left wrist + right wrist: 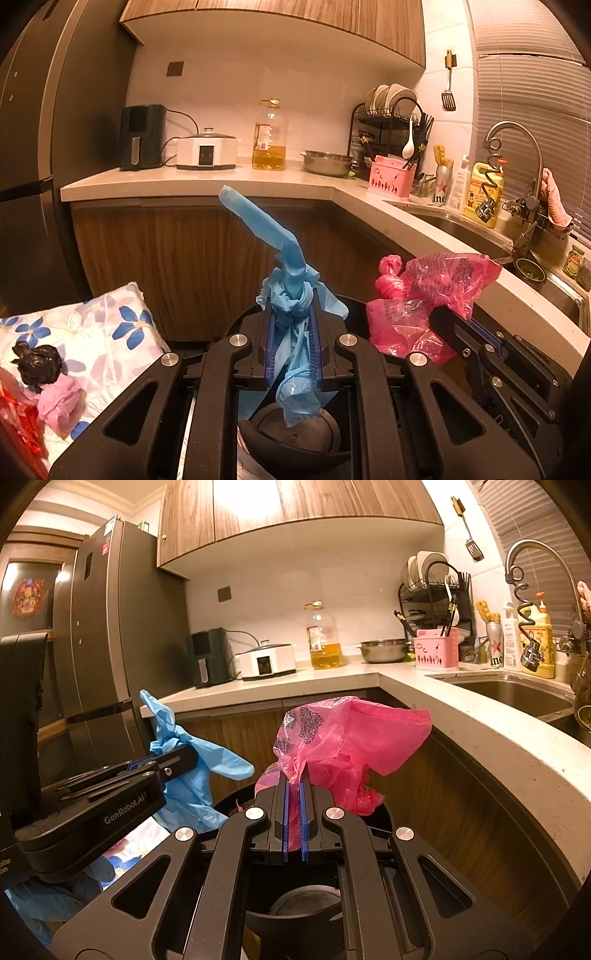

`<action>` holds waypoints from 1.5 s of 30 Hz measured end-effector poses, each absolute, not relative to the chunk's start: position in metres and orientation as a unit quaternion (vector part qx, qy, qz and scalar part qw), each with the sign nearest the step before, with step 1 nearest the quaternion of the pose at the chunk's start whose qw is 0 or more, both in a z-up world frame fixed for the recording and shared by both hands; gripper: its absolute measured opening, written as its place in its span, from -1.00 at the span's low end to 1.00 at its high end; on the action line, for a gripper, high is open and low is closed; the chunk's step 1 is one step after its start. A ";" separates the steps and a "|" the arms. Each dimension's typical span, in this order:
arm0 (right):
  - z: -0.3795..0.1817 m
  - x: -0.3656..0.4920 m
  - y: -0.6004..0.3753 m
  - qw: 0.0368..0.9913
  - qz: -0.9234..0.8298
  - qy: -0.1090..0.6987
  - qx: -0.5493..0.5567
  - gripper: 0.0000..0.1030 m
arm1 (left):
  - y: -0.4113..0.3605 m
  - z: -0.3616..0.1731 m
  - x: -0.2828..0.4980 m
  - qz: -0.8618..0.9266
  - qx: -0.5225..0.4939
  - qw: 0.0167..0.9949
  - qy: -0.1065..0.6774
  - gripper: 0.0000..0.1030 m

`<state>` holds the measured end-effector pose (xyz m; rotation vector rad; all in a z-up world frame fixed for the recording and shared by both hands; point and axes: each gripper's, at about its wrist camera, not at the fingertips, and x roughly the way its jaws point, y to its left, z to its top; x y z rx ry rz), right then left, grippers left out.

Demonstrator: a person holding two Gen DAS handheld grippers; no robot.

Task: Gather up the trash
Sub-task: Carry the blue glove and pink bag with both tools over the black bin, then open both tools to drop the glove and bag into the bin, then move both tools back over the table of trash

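Note:
My left gripper (293,314) is shut on a knotted blue plastic glove (284,258) and holds it above a dark round bin (295,435). My right gripper (294,786) is shut on a crumpled pink plastic bag (351,731) over the same bin (306,901). In the left wrist view the pink bag (424,291) and right gripper (454,317) are just to the right. In the right wrist view the left gripper (173,757) with the blue glove (195,753) is to the left. More trash lies on a floral cloth (110,325): a black knotted bag (37,363) and a pale pink wad (59,402).
An L-shaped counter (221,177) runs behind and to the right, with an air fryer (142,136), cooker (206,149), oil bottle (269,136), steel bowl (327,162), dish rack (391,125) and sink with faucet (517,155). A dark fridge (107,635) stands at the left.

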<state>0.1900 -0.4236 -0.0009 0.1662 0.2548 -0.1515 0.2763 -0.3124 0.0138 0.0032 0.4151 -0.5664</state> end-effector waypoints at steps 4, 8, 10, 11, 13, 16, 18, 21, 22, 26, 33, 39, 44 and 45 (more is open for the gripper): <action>-0.004 0.195 -0.425 0.984 -0.075 0.136 0.082 -0.83 | -0.313 0.009 0.281 -0.274 0.004 0.938 0.211 -0.54; -0.007 0.198 -0.428 0.983 -0.077 0.145 0.086 -0.59 | -0.310 0.005 0.286 -0.274 -0.005 0.936 0.221 -0.20; -0.009 0.199 -0.429 0.982 -0.077 0.146 0.087 -0.40 | -0.308 0.005 0.288 -0.274 -0.008 0.936 0.222 -0.13; -0.009 0.199 -0.430 0.982 -0.079 0.147 0.088 -0.36 | -0.306 0.005 0.289 -0.271 -0.008 0.936 0.223 -0.01; -0.011 0.198 -0.432 0.982 -0.081 0.147 0.089 -0.25 | -0.303 0.005 0.289 -0.266 -0.012 0.938 0.222 0.07; -0.011 0.196 -0.433 0.981 -0.085 0.146 0.091 -0.09 | -0.295 0.004 0.290 -0.252 -0.019 0.941 0.224 0.26; -0.011 0.193 -0.433 0.981 -0.086 0.144 0.093 0.03 | -0.289 0.003 0.288 -0.244 -0.023 0.943 0.224 0.39; -0.011 0.189 -0.430 0.981 -0.087 0.144 0.094 0.20 | -0.282 0.001 0.281 -0.231 -0.020 0.947 0.222 0.49; -0.011 0.186 -0.428 0.981 -0.089 0.144 0.092 0.28 | -0.280 0.001 0.279 -0.226 -0.016 0.949 0.221 0.55; -0.011 0.177 -0.424 0.981 -0.094 0.141 0.090 0.48 | -0.268 -0.003 0.266 -0.197 0.002 0.956 0.216 0.70; -0.008 0.158 -0.412 0.979 -0.108 0.147 0.087 0.69 | -0.242 -0.007 0.249 -0.138 0.011 0.964 0.227 0.85; -0.002 0.144 -0.398 0.980 -0.110 0.146 0.077 0.69 | -0.220 -0.004 0.221 -0.096 0.031 0.971 0.217 0.88; -0.001 0.129 -0.382 0.982 -0.095 0.144 0.076 0.71 | -0.194 -0.006 0.200 -0.075 0.018 0.973 0.219 0.88; -0.002 0.127 -0.378 0.982 -0.091 0.145 0.075 0.71 | -0.190 -0.007 0.197 -0.072 0.016 0.973 0.219 0.88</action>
